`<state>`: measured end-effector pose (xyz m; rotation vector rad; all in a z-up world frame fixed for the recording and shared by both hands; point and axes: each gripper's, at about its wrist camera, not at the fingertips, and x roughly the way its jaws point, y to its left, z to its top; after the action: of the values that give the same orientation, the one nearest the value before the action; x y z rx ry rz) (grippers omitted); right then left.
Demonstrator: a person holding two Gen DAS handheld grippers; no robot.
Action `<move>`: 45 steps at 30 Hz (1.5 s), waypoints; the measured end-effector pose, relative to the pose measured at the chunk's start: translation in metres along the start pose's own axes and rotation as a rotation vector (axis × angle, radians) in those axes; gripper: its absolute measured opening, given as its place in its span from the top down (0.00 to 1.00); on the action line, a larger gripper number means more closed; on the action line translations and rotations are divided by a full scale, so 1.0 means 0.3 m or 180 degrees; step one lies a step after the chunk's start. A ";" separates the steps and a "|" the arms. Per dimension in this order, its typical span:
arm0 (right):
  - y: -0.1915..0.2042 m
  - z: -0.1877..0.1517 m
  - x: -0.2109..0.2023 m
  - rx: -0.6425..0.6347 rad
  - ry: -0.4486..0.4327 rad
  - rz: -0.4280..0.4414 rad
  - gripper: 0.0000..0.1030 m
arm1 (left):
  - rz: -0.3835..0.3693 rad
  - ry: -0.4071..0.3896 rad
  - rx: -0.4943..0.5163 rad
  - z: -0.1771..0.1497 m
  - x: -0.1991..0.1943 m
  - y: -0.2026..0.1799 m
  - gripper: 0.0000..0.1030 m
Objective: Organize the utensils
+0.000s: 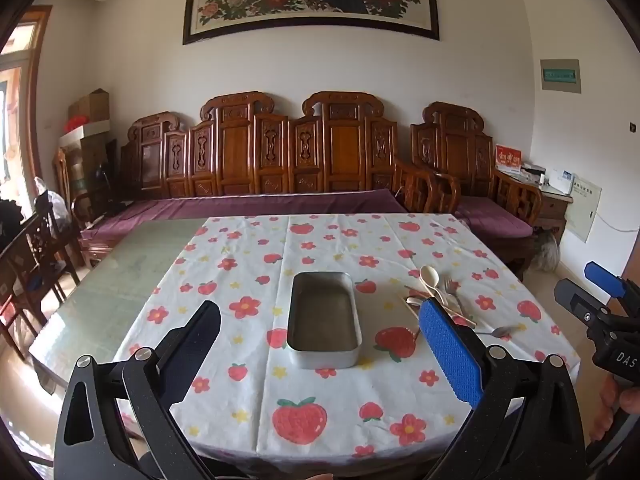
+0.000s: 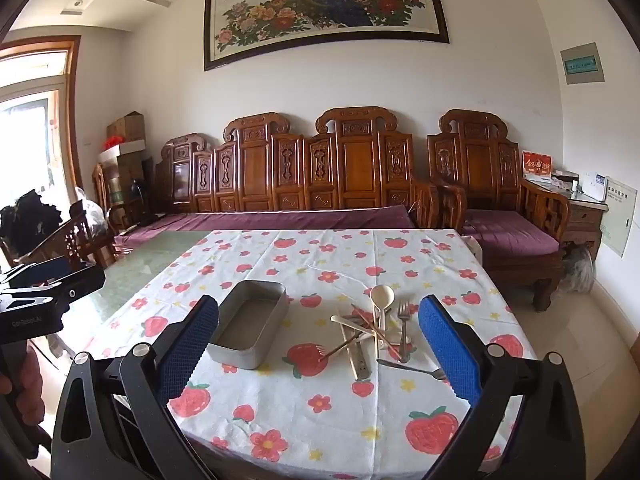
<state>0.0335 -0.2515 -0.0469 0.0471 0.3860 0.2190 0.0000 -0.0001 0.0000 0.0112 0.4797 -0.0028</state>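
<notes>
Strawberry-print tablecloth (image 2: 320, 400) covers the table before a carved wooden sofa (image 2: 320, 168). Both the left gripper (image 1: 320, 356) and right gripper (image 2: 318, 350) hang wide open, holding nothing. Between and beyond the right gripper's fingers lies the utensil pile (image 2: 376, 332), clear of both pads; the empty metal tray (image 2: 252, 320) sits just left of it.

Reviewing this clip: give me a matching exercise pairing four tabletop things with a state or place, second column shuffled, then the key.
Things:
1. metal tray
2. pale spoon
3. metal fork
4. left gripper

States:
A. fingers wide apart, nothing held
B. empty
C. bowl at the far end of the utensil pile
D. lying with its tines pointing toward the sofa

Pairs: 1-B, 2-C, 3-D, 4-A
</notes>
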 end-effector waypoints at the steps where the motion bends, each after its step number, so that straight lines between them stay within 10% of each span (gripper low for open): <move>1: 0.000 0.000 0.001 -0.0002 0.0000 -0.0004 0.02 | -0.0003 0.0001 -0.0008 0.000 0.000 0.000 0.06; 45: 0.014 0.013 -0.022 0.0015 -0.0047 0.0023 0.02 | -0.0002 -0.0095 0.0039 0.048 -0.045 -0.019 0.06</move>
<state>0.0281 -0.2488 -0.0406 0.0547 0.3717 0.2247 -0.0053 -0.0060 0.0189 0.0229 0.4497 -0.0065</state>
